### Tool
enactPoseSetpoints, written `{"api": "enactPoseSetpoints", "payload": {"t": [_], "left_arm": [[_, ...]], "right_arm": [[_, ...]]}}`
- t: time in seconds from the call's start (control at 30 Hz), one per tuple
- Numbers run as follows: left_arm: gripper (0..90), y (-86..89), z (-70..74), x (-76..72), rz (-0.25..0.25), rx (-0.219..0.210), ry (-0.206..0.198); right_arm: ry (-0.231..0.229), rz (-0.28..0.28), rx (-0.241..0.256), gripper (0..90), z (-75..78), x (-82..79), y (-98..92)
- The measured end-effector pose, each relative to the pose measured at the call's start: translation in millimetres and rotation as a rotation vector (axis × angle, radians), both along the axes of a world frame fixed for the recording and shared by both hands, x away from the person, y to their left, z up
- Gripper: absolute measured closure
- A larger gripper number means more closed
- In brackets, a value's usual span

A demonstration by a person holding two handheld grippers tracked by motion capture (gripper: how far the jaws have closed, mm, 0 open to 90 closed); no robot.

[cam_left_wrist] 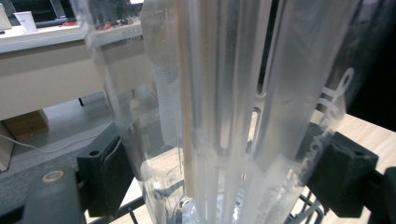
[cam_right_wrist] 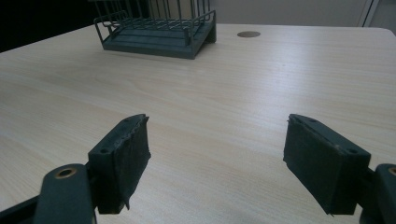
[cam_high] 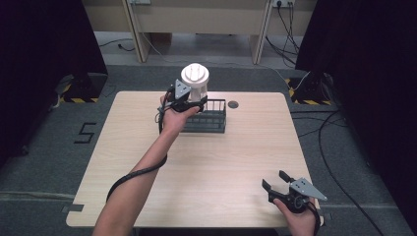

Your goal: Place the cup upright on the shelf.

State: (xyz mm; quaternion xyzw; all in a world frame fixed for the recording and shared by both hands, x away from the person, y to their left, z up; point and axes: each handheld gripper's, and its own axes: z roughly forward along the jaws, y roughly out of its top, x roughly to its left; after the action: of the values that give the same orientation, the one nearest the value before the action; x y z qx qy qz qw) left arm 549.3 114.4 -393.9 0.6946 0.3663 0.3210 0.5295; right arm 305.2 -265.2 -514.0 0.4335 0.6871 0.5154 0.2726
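My left gripper [cam_high: 193, 102] is shut on a clear ribbed plastic jar [cam_high: 195, 78] and holds it upright over the left end of a dark wire basket [cam_high: 216, 123] at the back of the table. In the left gripper view the jar [cam_left_wrist: 224, 93] stands between both black pads [cam_left_wrist: 105, 175], with basket wires [cam_left_wrist: 308, 205] just below. My right gripper [cam_high: 275, 180] rests near the table's front right corner, open. In the right gripper view its jaws [cam_right_wrist: 217, 163] stand wide apart over bare wood, with the basket [cam_right_wrist: 154, 39] far ahead.
The light wooden table [cam_high: 196, 172] has a round cable hole [cam_high: 233, 104] right of the basket. Dark curtains [cam_high: 39, 44] flank both sides. Cables [cam_high: 324, 132] lie on the floor at the right, and a desk [cam_high: 196, 19] stands behind.
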Motion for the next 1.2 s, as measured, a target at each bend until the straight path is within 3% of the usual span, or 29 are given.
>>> {"api": "enactPoseSetpoints", "payload": {"t": [0.63, 1.2], "left_arm": [[17.8, -2.7, -25.9, 18.6, 0.051, 0.004, 0.062], [17.7, -8.1, -45.9, 20.5, 0.063, 0.011, 0.107]], "right_arm": [[0.004, 0.006, 0.004, 23.0, -0.1, -0.6, 0.5], [0.004, 0.009, 0.001, 23.0, 0.0, -0.6, 1.1]]}}
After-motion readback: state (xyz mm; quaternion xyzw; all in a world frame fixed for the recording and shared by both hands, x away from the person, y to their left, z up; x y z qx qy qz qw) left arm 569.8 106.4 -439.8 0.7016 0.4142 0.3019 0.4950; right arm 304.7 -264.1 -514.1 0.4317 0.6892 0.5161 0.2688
